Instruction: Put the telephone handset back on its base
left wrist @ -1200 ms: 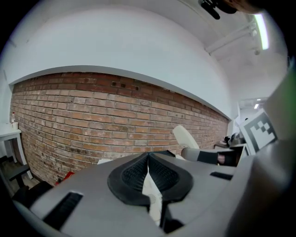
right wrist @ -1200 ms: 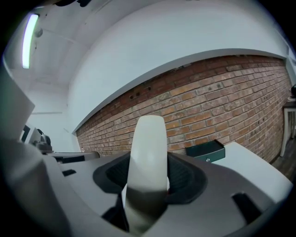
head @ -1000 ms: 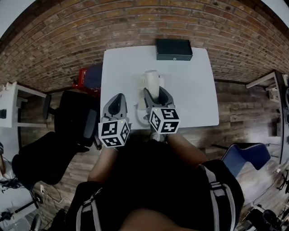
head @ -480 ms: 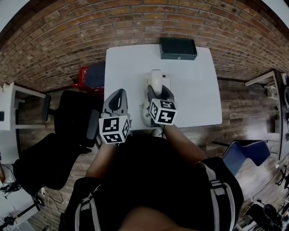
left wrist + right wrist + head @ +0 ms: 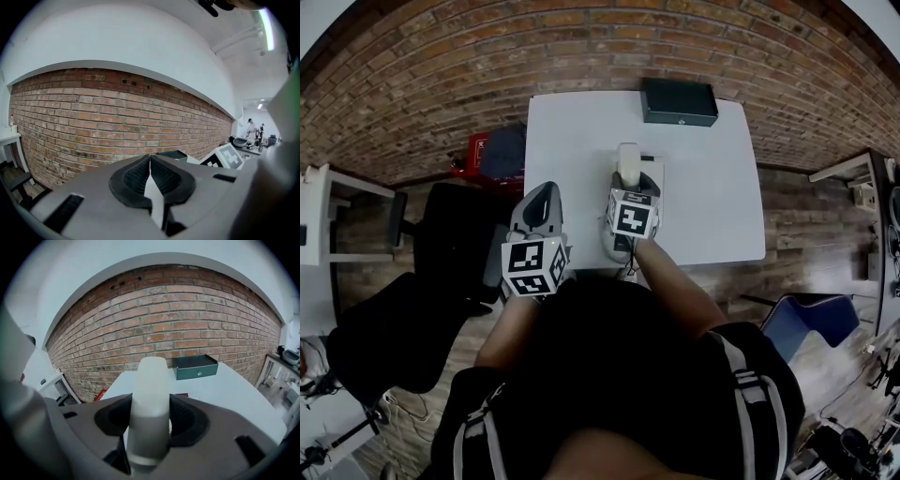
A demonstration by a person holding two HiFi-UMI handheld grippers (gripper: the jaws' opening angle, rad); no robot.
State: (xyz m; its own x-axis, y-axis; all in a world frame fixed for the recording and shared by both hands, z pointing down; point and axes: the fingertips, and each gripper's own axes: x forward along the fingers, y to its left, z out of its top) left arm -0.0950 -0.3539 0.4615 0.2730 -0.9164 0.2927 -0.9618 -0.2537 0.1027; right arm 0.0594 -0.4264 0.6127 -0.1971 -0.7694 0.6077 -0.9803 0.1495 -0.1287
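The white telephone handset (image 5: pixel 627 159) (image 5: pixel 149 380) stands between the jaws of my right gripper (image 5: pixel 628 186) (image 5: pixel 151 420), which is shut on it, its far end pointing toward the brick wall. In the head view it hovers over the white phone base (image 5: pixel 652 180) on the white table (image 5: pixel 712 206); whether it touches the base is hidden. My left gripper (image 5: pixel 546 191) (image 5: pixel 150 161) is shut on nothing and hangs at the table's near left edge, left of the phone.
A dark green box (image 5: pixel 679 101) (image 5: pixel 195 367) sits at the table's far edge against the brick wall. On the floor left of the table are a red item (image 5: pixel 478 155) and a black chair (image 5: pixel 450 244); a blue chair (image 5: pixel 806 323) stands at the right.
My right gripper has carried the handset farther from me, over the base. The left gripper has stayed near the table's front left edge.
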